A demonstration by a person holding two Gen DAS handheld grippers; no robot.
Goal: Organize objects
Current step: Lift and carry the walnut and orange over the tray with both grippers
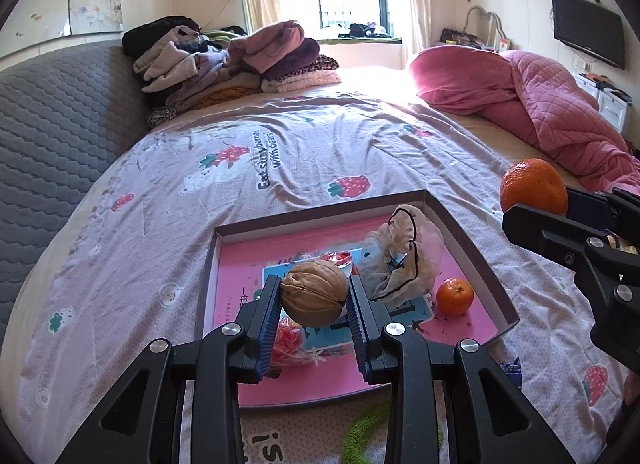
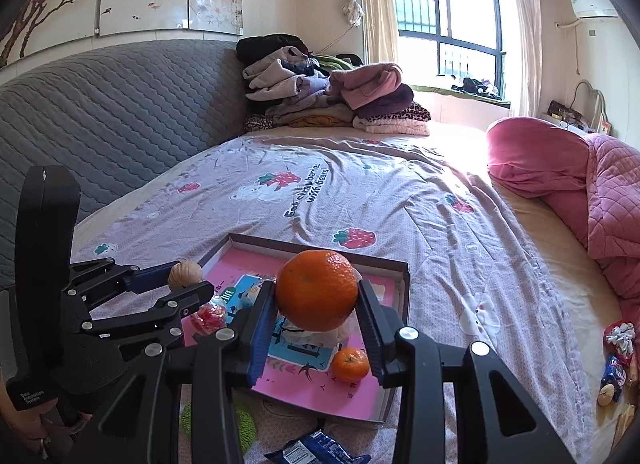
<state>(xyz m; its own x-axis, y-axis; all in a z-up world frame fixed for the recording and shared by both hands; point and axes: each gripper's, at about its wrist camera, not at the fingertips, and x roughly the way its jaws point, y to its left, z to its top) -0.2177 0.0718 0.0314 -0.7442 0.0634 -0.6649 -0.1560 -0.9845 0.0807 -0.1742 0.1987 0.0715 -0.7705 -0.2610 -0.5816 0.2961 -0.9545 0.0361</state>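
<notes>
So a walnut (image 1: 314, 293) is clamped in the left gripper (image 1: 314, 300), pinched across its middle between the ribbed blue pads (image 1: 269, 328), and it's held up over the tray (image 1: 472, 240). An orange (image 2: 317, 289) is squeezed the same way in the right gripper (image 2: 317, 304), also hanging above the tray, off to the walnut's right

Handling-wise, going by looks: the walnut is probably light and rock hard, with a wrinkly shell that gives the pads something to bite on, so a grip across the widest part should be fine. The seam ridge could let it roll if it's caught off-centre. The orange is likely heavier, with a dimpled, slightly waxy peel and a bit of give, so it's best taken around the equator and not crushed

The tray looks like a shallow cardboard lid with a pink printed bottom and thin walls that would likely bend if leaned on. Already sitting in it: a small mandarin (image 1: 455, 296), a crumpled thin plastic bag (image 1: 404, 256) with a black cord, and a shiny packet (image 1: 288, 344) of red bits. All of it sits on a soft wrinkled bedsheet (image 1: 180, 184), so the tray isn't on firm ground and could tip if something is dropped near its edge
</notes>
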